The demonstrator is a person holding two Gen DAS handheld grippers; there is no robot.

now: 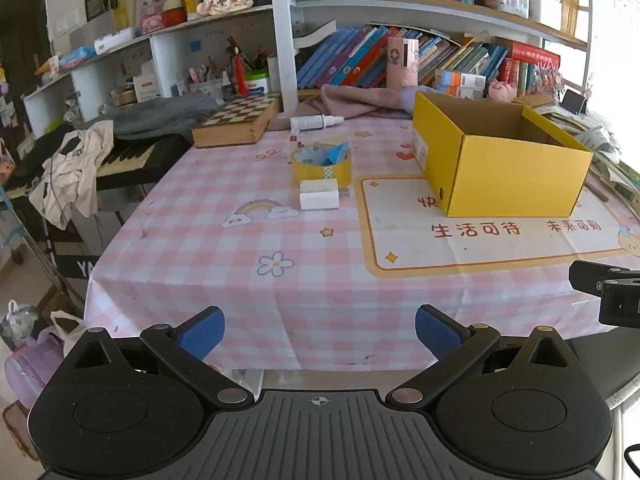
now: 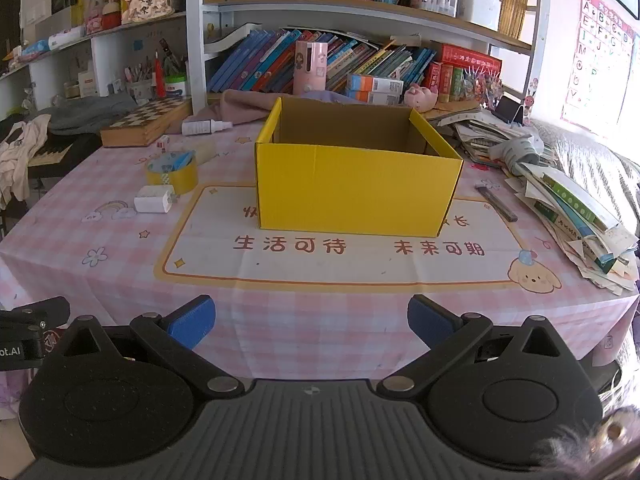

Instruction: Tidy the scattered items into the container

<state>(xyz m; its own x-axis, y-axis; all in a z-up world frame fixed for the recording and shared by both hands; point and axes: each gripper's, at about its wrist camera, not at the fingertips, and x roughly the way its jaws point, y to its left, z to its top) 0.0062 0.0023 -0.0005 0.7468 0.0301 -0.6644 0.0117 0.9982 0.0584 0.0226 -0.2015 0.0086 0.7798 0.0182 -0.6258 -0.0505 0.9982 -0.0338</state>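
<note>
An open yellow cardboard box (image 1: pixel 504 176) (image 2: pixel 352 192) stands on the pink checked tablecloth. Left of it lie a yellow tape roll (image 1: pixel 321 163) (image 2: pixel 173 172), a white charger plug (image 1: pixel 320 195) (image 2: pixel 154 199), a white dropper bottle (image 1: pixel 314 122) (image 2: pixel 204 127) and a small die (image 2: pixel 163 143). A dark pen (image 2: pixel 497 203) lies right of the box. My left gripper (image 1: pixel 320 334) hangs open over the table's near edge, nothing between its blue pads. My right gripper (image 2: pixel 312 326) is likewise open and empty, facing the box front.
A wooden chess box (image 1: pixel 236 120) (image 2: pixel 146 122) and a pink cloth (image 1: pixel 352 102) lie at the back of the table. A messy pile of books and papers (image 2: pixel 568 200) crowds the right edge. Shelves of books stand behind. A keyboard with clothes (image 1: pixel 100 160) sits left of the table.
</note>
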